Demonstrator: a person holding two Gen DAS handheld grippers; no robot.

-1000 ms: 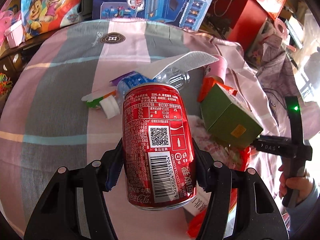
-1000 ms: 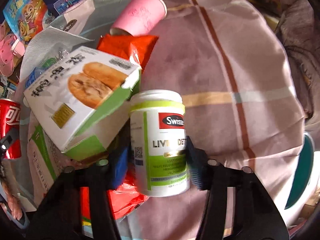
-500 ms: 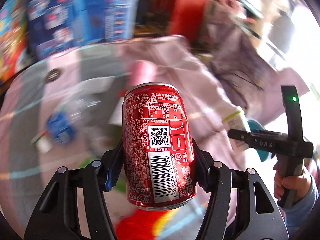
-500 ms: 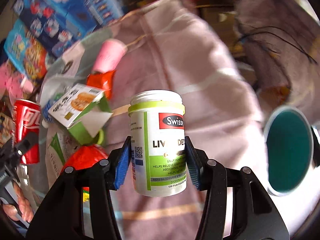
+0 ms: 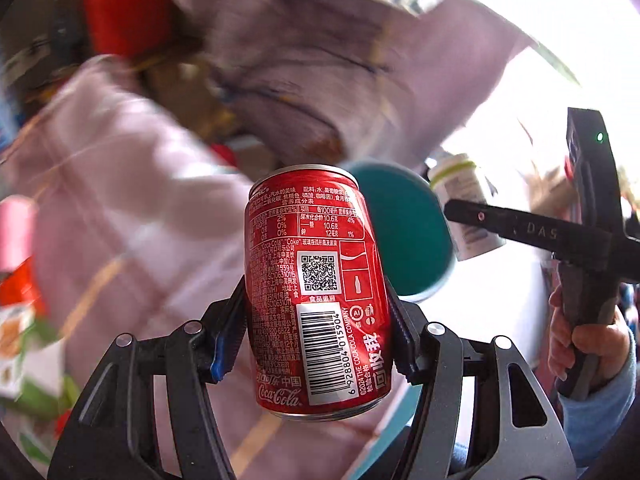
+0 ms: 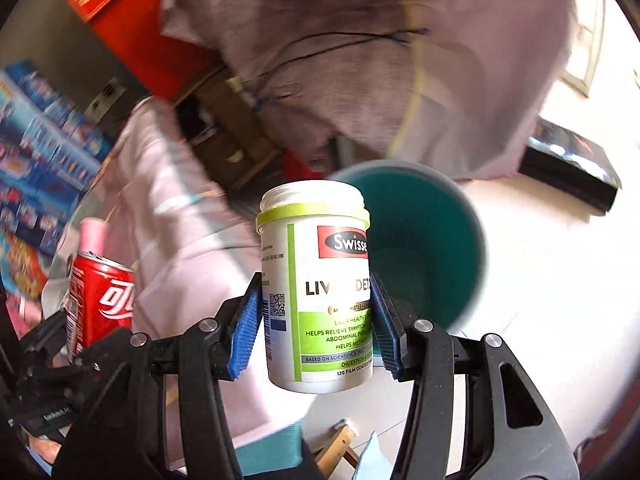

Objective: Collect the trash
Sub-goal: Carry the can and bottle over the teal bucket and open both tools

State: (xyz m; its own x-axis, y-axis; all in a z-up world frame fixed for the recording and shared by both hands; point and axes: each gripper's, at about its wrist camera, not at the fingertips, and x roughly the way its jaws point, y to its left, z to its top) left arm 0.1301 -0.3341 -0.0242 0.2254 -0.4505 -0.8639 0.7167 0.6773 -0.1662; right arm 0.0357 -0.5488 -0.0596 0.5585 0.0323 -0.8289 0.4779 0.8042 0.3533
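Observation:
My left gripper (image 5: 316,320) is shut on a red cola can (image 5: 316,280), held upright between the blue pads. Just behind the can a teal bin (image 5: 404,236) stands on the pale floor. My right gripper (image 6: 316,320) is shut on a white and green supplement bottle (image 6: 316,288), upright, with the teal bin (image 6: 424,248) open right behind it. In the right wrist view the cola can (image 6: 100,296) and left gripper show at the left. The left wrist view has the bottle (image 5: 464,204) at the right, with a hand (image 5: 588,344) on the handle.
A table under a pink checked cloth (image 6: 176,208) lies to the left, with a pink cup (image 6: 90,232) and packets on it. Red boxes (image 6: 132,20) and a cloth-draped heap (image 6: 360,60) stand behind. A dark flat object (image 6: 568,164) lies on the bright floor at the right.
Both grippers have swung away from the littered tabletop to the right, carrying the can and the bottle. The teal bin has come into view close behind both.

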